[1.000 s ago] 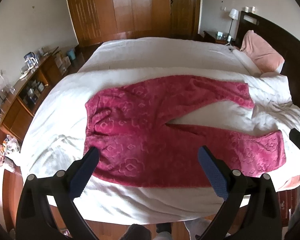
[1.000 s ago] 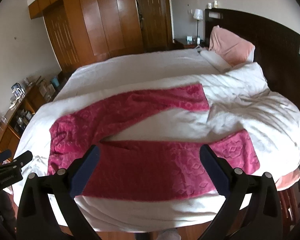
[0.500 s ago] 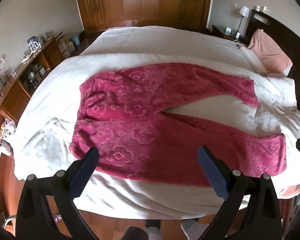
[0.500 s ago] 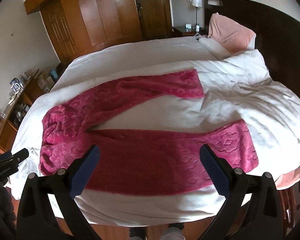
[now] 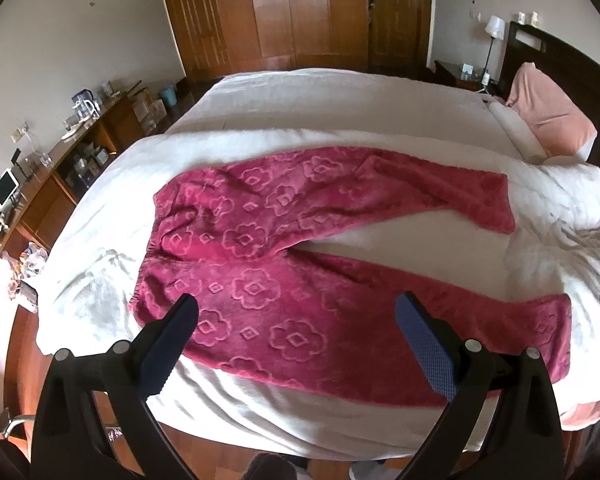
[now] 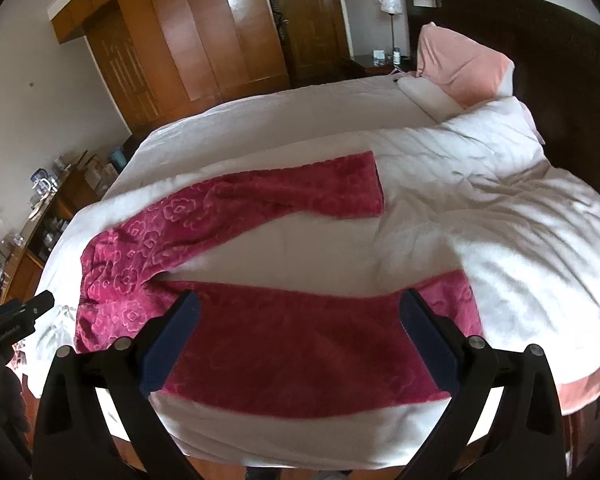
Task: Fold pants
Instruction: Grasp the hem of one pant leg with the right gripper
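Pink fleece pants (image 5: 268,256) with a raised flower pattern lie flat on the white bed (image 5: 340,104), waistband at the left, both legs spread apart toward the right. They also show in the right wrist view (image 6: 284,332). My left gripper (image 5: 296,332) is open and empty, above the near hip and upper near leg. My right gripper (image 6: 296,328) is open and empty, above the lower part of the near leg. Neither touches the pants.
A pink pillow (image 6: 460,68) leans on the dark headboard (image 6: 540,60) at the right. A rumpled white duvet (image 6: 520,208) bulges by the leg cuffs. A cluttered wooden sideboard (image 5: 48,168) stands at the left, wooden wardrobes (image 5: 284,16) behind. The bed's near edge drops to a wood floor.
Both grippers have moved lower and closer to the pants, which now fill more of both views. The pants have not moved. Both jaws stay open.
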Available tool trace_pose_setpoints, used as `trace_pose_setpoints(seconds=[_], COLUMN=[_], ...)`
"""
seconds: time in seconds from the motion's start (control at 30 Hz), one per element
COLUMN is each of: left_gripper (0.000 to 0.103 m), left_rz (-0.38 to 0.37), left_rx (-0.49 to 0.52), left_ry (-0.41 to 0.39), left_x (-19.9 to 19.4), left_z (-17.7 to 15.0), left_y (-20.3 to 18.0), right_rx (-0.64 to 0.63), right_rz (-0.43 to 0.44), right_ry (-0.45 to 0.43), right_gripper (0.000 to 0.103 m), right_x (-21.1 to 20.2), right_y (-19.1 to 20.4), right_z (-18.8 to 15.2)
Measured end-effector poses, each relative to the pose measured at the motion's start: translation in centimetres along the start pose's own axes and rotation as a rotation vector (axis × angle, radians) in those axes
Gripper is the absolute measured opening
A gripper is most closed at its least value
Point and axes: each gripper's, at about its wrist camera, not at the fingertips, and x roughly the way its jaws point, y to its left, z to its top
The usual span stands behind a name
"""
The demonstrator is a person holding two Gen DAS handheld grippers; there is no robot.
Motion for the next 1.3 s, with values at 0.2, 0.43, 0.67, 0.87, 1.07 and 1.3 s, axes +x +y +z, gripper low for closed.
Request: trace_pose_setpoints(seconds=[0.2, 0.43, 0.67, 0.87, 1.07, 1.3], left_gripper=[0.098, 0.098, 0.098, 0.098, 0.098, 0.098], left_rz=[0.024, 0.038, -0.019, -0.056, -0.083, -0.033], left_rx=[-0.008, 0.010, 0.034, 0.094, 0.134, 0.118], left_ry=[-0.002, 0.027, 0.096, 0.162, 0.198, 0.255], left_x=[-0.7, -0.6, 2.3, 5.5, 7.6, 10.4], left_z=[-0.3, -1.0, -2.8, -4.6, -5.5, -6.2], left_y=[-2.0, -4.2, -6.4, -8.6, -10.0, -8.7], right_rx=[-0.019, -0.020, 0.047, 0.094, 0.124, 0.147], right_rz=[0.030, 0.023, -0.121, -0.223, -0.182, -0.201], right_ry=[0.006, 0.032, 0.085, 0.119, 0.166, 0.276], right_gripper=[0.101, 0.101, 0.101, 0.101, 0.101, 0.070], right_x=[0.5, 1.5, 4.3, 6.9, 11.6, 19.6], right_y=[-1.6, -3.9, -10.8, -17.5, -21.1, -23.4], right_z=[0.8, 0.0, -2.7, -4.6, -4.5, -4.1])
